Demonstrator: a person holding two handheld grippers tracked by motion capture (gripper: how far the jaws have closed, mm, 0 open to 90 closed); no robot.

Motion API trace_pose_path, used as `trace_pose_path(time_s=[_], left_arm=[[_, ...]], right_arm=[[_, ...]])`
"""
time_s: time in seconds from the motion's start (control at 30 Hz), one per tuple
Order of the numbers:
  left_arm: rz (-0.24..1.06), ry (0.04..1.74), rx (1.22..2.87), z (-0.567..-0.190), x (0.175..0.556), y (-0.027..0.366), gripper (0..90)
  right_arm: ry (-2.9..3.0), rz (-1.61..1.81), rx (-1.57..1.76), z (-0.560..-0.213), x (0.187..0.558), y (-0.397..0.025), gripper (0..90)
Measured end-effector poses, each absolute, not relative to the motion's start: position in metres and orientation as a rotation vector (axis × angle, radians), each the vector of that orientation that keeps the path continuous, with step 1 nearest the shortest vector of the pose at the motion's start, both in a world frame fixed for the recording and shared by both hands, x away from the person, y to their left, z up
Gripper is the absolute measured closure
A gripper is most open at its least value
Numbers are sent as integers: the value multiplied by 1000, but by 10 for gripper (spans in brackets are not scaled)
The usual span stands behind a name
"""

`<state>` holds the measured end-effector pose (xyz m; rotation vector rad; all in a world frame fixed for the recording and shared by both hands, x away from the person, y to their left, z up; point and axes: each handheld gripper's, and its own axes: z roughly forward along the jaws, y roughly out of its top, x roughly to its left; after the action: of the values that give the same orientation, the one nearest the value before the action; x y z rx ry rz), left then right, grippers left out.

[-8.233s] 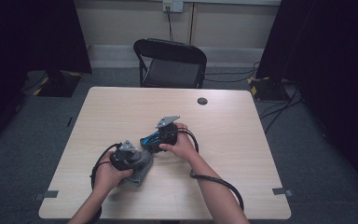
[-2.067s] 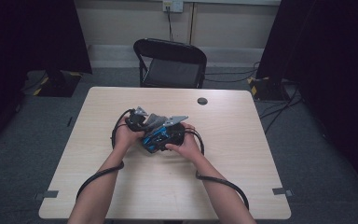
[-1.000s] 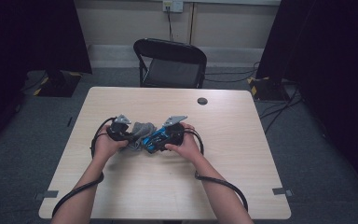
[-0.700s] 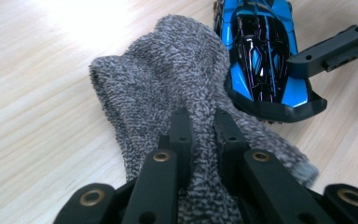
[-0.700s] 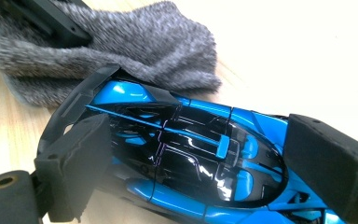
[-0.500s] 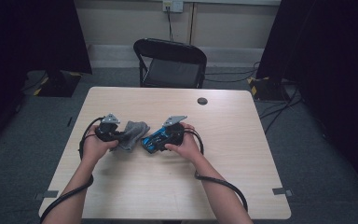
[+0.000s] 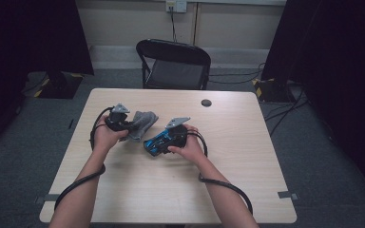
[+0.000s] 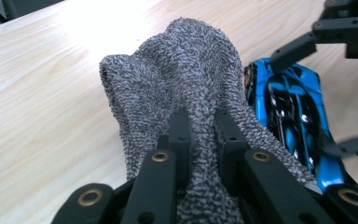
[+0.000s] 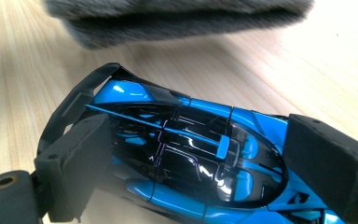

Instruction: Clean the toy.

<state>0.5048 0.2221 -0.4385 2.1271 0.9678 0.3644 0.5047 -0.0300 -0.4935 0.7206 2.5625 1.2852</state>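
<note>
The left gripper (image 7: pixel 123 124) has its jaws clamped on a grey cloth (image 8: pixel 186 88), held just beside the blue toy car (image 9: pixel 177 154); the right gripper (image 7: pixel 164 139) grips the car by its sides on the table (image 7: pixel 247 161)

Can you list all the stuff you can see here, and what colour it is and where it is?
toy car: 1, blue and black, on the table, gripped by the right gripper
cloth: 1, grey, pinched by the left gripper, beside the car
small round thing: 1, dark, far side of the table
table: 1, light wood, centre
folding chair: 1, black, behind the table
left gripper: 1, black, fingers clamped on the cloth
right gripper: 1, black, fingers either side of the car
</note>
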Motion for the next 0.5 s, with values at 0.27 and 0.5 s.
trace_pose_path(time_s=[0.27, 0.5], left_arm=[[379, 932, 2182, -454, 528, 189, 798], [373, 881, 2234, -466, 537, 162, 794]], right_arm=[[2553, 1301, 725, -495, 504, -31, 81], [2544, 1316, 722, -496, 504, -32, 81]])
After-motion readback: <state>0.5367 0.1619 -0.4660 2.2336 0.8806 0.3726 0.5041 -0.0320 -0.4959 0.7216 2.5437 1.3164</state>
